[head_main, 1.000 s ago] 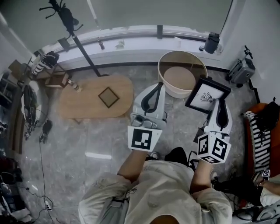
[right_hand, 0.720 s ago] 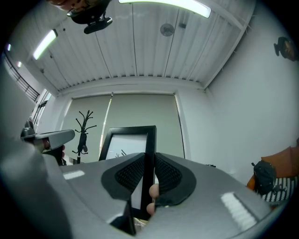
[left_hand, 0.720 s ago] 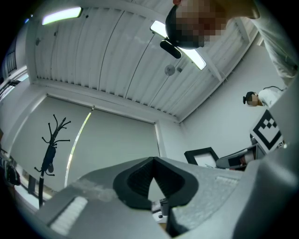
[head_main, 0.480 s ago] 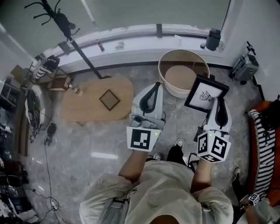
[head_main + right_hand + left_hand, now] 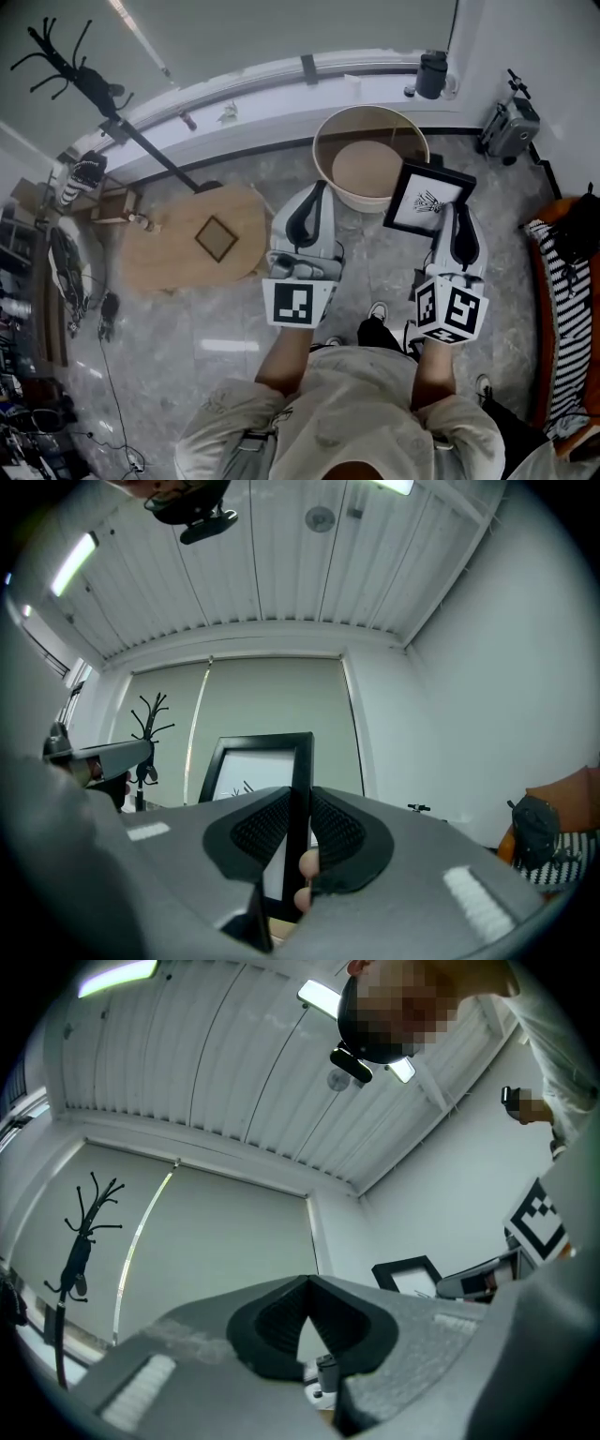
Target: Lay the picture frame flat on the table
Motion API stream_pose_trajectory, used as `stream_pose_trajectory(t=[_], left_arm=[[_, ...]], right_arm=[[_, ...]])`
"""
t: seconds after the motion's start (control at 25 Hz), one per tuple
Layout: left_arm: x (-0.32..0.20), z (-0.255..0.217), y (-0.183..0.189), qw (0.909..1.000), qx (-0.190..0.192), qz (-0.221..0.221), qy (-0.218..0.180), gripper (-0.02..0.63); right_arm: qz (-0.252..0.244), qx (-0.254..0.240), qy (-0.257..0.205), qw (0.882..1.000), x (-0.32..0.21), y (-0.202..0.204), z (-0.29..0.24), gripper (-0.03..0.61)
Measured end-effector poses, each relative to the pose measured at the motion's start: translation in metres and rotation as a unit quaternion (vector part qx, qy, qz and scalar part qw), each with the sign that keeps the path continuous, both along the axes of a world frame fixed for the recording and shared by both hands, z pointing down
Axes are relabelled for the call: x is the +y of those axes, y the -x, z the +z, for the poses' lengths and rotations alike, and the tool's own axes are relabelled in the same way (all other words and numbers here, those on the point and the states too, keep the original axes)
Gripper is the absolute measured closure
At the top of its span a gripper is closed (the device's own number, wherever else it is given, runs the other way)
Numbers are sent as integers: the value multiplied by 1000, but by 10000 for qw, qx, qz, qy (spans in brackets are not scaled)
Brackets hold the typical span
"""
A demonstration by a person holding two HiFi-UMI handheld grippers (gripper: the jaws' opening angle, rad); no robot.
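Floor: grey marble floor (image 5: 216,323) is carrying a low oval wooden bench (image 5: 164,258); only the head view is showing them.
Frame: black rectangular picture frame (image 5: 427,199) is hanging in the air by a round beige tub (image 5: 370,155), well apart from the bench.
Right claw (image 5: 298,827): is pinching the frame's edge between its pads, as its own view is showing.
Left claw (image 5: 305,1283): is holding nothing, its tips pressing together.
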State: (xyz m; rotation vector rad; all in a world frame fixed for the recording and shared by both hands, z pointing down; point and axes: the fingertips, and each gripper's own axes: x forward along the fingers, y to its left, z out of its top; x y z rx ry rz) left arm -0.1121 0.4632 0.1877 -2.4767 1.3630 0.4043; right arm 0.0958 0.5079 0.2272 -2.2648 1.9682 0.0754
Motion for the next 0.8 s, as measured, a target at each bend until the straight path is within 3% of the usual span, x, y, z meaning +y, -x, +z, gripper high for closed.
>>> stream_pose_trajectory(t=[0.8], left_arm=[[-88, -6, -138, 9995, -159, 256, -2, 611]], right_arm=[[220, -265, 25, 9994, -83, -132, 5, 508]])
